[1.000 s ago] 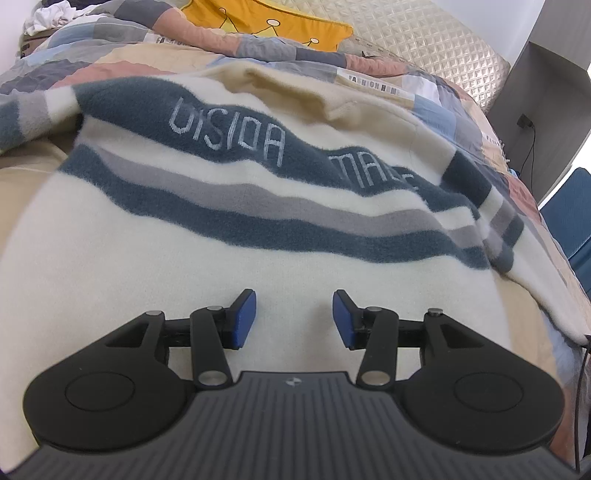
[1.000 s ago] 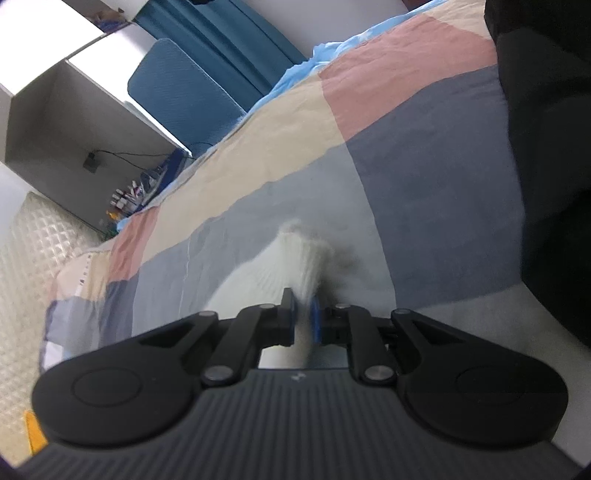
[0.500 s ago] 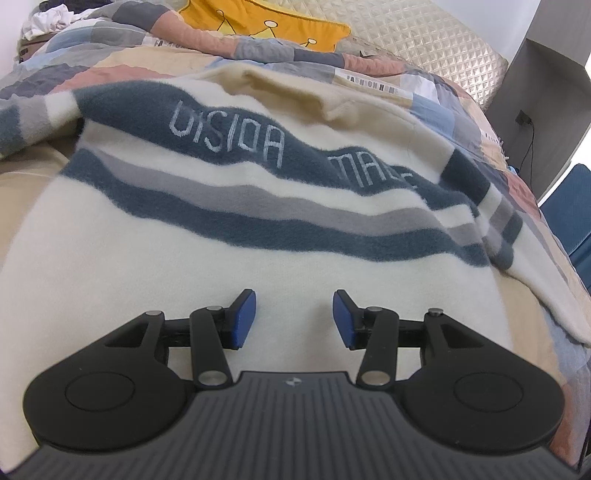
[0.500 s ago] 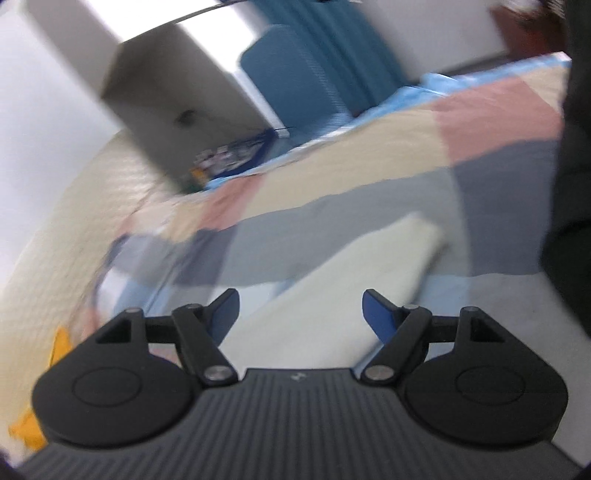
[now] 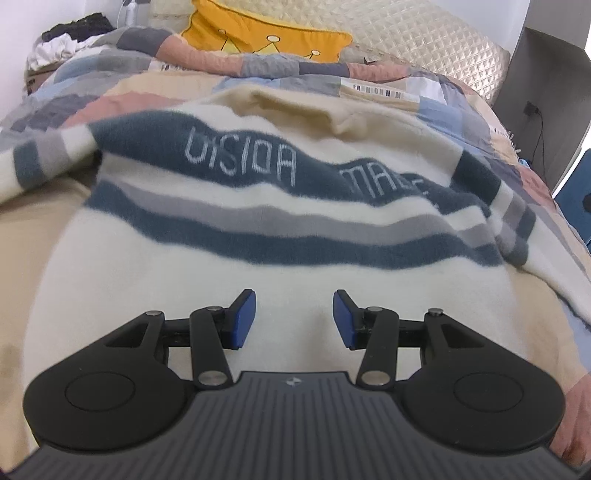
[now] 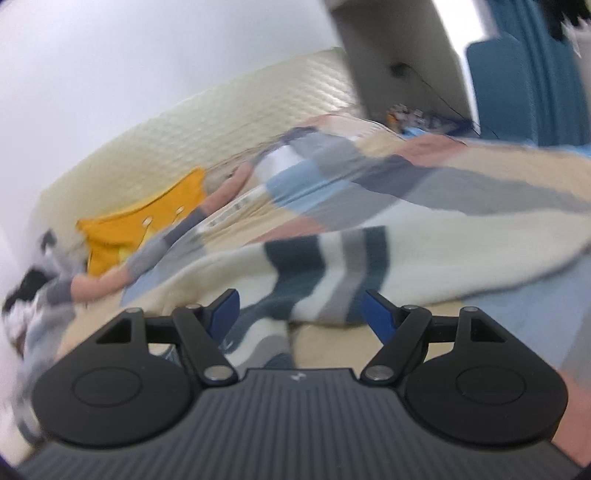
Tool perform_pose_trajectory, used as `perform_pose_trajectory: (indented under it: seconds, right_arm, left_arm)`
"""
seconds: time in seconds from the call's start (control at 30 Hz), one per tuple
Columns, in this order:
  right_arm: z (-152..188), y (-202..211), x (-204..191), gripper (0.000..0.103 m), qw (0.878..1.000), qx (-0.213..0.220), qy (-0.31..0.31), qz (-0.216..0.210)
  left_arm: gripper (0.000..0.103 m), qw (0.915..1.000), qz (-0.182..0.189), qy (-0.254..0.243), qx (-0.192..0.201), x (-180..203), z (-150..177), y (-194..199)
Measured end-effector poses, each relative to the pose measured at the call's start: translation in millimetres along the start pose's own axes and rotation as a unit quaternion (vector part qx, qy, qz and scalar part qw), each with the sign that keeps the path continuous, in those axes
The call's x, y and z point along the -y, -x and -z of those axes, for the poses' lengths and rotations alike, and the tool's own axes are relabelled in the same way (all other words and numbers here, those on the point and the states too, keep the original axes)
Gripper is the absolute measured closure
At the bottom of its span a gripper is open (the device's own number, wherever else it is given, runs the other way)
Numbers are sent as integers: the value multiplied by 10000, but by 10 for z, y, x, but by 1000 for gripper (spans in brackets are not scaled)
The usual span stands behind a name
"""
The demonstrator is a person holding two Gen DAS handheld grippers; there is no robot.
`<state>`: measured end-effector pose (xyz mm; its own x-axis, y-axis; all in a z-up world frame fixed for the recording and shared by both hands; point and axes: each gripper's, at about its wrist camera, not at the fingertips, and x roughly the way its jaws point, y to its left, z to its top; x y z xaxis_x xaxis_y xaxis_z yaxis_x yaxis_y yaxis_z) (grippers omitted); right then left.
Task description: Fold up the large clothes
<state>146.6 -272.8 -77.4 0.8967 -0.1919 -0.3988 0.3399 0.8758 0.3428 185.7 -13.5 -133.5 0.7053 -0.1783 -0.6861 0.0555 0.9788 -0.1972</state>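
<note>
Both jaws empty: left gripper (image 5: 294,319) half-spread over the cream striped sweater (image 5: 258,266), right gripper (image 6: 300,314) spread wide above its sleeve (image 6: 332,266). Sweater lies flat on the patchwork quilt (image 5: 110,107); yellow pillow (image 5: 266,35) behind.

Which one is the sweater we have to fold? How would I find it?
Look at the big bed with the patchwork quilt and the yellow cushion by the headboard. The sweater lies spread on top of the quilt, below that cushion in the left wrist view. It is the fluffy cream one with dark blue and grey stripes and pale letters across its widest blue band.
</note>
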Motion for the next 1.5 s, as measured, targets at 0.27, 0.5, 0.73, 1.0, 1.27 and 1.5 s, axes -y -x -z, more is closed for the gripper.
perform_pose_trajectory:
  seconds: [0.27,0.5,0.73,1.0,1.27,1.5]
  right_arm:
    - [27,-186,-102,27,9983,-513,-23,-259]
    - [150,-332,-158,27,9955,-837,-184,-401]
    - [226,-555,-321,27,9945,-950,87,-428]
    - [344,-754,-423,27,9912,-1175,237,-554]
    - [420,-982,-371,27,9877,-1486,0,-492]
    - [448,-1090,-390,27,9872,-1516,27,-493]
  left_arm:
    - [51,9987,-153,-467,122,176,-547,-162]
    - [51,9960,-341,-824,-4,356,-1060,-641]
    - [51,9922,-646,-1021,-295,414,-1358,-1237]
    - [51,9861,-840,-1379,-382,515,-1682,-1959]
    - [48,9784,-1087,-1690,-479,612,-2089,-2737]
    - [34,9756,-1222,-1801,-277,588,-2404,-3128]
